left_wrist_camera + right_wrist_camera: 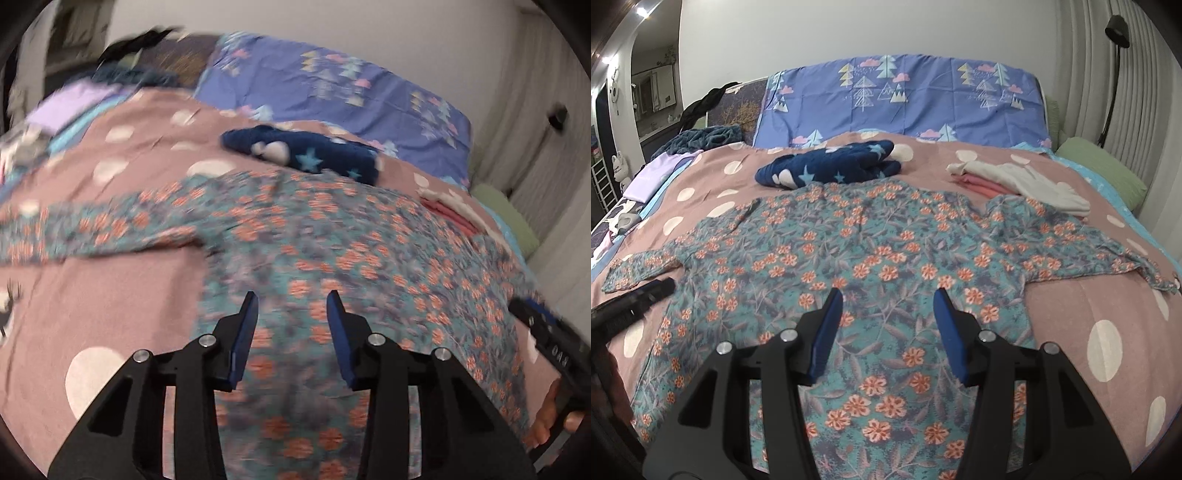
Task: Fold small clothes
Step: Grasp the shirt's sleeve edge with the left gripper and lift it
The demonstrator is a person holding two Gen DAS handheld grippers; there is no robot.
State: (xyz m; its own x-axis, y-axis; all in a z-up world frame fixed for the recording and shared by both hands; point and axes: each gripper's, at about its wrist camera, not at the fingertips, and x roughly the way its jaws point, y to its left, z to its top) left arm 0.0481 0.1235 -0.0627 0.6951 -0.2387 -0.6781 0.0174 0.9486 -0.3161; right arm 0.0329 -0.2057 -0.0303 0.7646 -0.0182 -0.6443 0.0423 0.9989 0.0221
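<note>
- Your left gripper [291,306] and right gripper [888,304] both hover with jaws released (nothing held).
- The floral garment [871,266] lies spread flat on the dotted bedspread [1082,314], sleeves toward nine and three o'clock.

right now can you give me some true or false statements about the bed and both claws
1. The floral garment lies spread flat with its sleeves out. True.
2. The right claw is clamped on the garment. False: its jaws are open and hold nothing.
3. The left claw is open. True.
4. The navy star-print item lies on top of the floral garment. False: it lies beyond it, toward the blue pillow.
5. Folded pale clothes sit beside the garment's far sleeve. True.
</note>
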